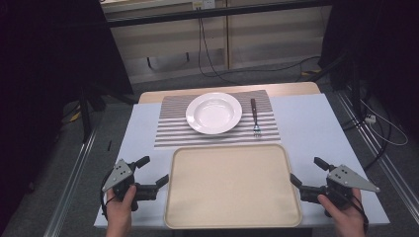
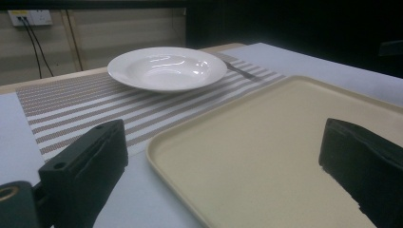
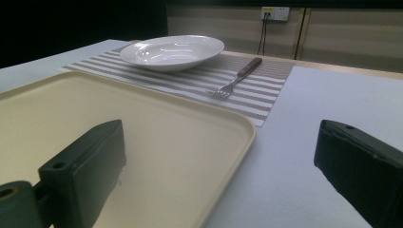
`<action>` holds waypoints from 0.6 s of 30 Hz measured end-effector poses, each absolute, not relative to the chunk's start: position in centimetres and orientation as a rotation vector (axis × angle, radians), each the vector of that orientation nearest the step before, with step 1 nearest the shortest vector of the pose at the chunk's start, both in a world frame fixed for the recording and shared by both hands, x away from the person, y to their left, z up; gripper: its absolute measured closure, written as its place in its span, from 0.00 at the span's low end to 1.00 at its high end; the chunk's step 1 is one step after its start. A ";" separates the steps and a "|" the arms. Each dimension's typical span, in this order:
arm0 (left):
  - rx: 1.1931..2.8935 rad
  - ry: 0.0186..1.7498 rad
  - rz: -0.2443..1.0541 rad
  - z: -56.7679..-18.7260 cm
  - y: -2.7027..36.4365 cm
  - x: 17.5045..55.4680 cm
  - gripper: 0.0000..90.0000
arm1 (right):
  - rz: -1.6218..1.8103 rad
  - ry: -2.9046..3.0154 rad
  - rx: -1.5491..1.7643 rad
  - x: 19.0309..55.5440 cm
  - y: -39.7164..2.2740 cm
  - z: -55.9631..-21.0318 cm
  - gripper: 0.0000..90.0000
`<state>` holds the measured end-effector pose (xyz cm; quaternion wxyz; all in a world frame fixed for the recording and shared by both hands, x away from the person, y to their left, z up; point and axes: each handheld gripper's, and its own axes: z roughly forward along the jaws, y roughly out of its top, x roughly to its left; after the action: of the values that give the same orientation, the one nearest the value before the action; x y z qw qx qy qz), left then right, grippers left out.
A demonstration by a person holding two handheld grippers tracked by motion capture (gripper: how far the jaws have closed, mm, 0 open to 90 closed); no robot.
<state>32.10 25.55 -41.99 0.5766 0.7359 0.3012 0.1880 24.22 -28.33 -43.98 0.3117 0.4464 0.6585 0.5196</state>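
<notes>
A beige tray lies bare at the table's near edge, also in the left gripper view as the tray and in the right gripper view as the tray. Beyond it a white plate rests on a striped placemat, with a brown-handled fork to its right. My left gripper is open beside the tray's left rim, and nothing lies between its jaws. My right gripper is open at the tray's right rim, one jaw over the tray corner.
A white sheet covers the table. Cables trail over the floor behind the table, and dark stands rise at both sides. The plate and the fork sit well beyond the jaws.
</notes>
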 end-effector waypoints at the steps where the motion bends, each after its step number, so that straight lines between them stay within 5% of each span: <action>1: 1.725 0.703 0.440 -42.0 25.6 32.1 0.03 | 1.366 1.740 1.182 24.3 -28.3 -44.0 0.03; 18: 1.718 0.703 0.435 -41.9 26.1 32.0 0.03 | 1.341 1.765 1.188 25.5 -28.0 -44.0 0.03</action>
<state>32.03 26.09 -41.92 0.5791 0.7347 0.3005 0.1859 25.54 -28.00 -44.02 0.3084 0.4495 0.6675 0.5072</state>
